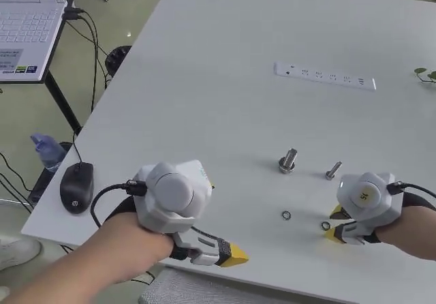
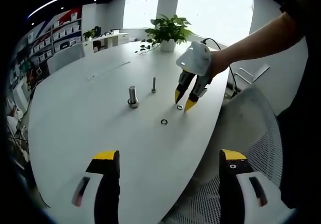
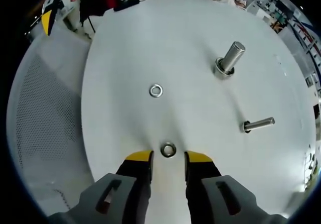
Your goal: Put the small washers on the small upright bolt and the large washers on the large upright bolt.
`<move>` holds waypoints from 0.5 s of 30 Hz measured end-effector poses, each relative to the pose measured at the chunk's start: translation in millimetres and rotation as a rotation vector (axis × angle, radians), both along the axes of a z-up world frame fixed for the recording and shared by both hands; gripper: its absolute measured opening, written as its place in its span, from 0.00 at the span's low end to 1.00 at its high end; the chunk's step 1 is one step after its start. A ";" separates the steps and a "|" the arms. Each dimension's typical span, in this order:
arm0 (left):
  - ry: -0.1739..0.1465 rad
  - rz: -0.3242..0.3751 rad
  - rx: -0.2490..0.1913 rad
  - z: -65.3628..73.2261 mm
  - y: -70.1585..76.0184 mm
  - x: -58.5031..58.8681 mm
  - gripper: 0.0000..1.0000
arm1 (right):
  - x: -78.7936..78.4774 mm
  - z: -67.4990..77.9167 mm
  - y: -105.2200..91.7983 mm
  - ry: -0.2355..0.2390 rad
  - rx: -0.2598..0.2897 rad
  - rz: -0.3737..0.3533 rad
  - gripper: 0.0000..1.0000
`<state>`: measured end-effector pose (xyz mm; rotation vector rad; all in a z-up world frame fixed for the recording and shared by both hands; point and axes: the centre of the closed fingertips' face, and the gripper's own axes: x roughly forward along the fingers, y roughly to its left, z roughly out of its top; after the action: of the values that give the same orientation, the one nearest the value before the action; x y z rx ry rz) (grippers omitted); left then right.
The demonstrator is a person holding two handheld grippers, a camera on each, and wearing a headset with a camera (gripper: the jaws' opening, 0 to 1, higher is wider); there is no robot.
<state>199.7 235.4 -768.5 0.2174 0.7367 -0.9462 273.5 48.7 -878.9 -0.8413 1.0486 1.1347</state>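
**Right gripper poised over a washer, left gripper waiting wide**

Right gripper (image 3: 168, 159) first: its yellow-tipped jaws stand a little apart, and a small silver ring washer (image 3: 168, 149) lies flat on the white surface (image 1: 225, 79) just in front of the gap, not clamped. From the head view that washer (image 1: 325, 225) is half hidden beside the yellow tips of the right gripper (image 1: 336, 223). It is hard to say whether the tips touch it, or whether it is a small or a large one.

The left gripper (image 2: 169, 157) has its jaws spread wide with nothing between them. In the head view only one yellow tip of the left gripper (image 1: 231, 253) shows clearly, out past the near edge of the surface.

The left hand (image 1: 129, 246) wraps the white body from behind, with the forearm running in from the bottom left. The right hand (image 1: 402, 225) enters from the right edge, cut off at the wrist. The left gripper view shows the right gripper (image 2: 183, 100) tilted steeply down, tips at the surface.

Moving outward, a second silver washer (image 1: 286, 215) lies loose between the two grippers. Beyond it stands the thick upright steel bolt (image 1: 288, 161), and just right of that the thin upright steel bolt (image 1: 333, 170). Further back lies a white power strip (image 1: 325, 76).
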 end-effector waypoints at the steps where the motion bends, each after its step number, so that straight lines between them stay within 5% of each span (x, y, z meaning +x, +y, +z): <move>1: 0.000 0.001 0.001 0.0 0.2 -0.2 0.81 | -0.1 0.0 0.3 -0.001 0.001 -0.001 0.26; 15: -0.003 0.006 -0.005 0.3 1.0 -0.2 0.80 | -1.4 -0.6 2.4 -0.002 -0.023 0.005 0.17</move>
<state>199.5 236.5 -768.2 0.2124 0.7318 -0.9421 272.1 51.1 -879.6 -0.8632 1.0599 1.1276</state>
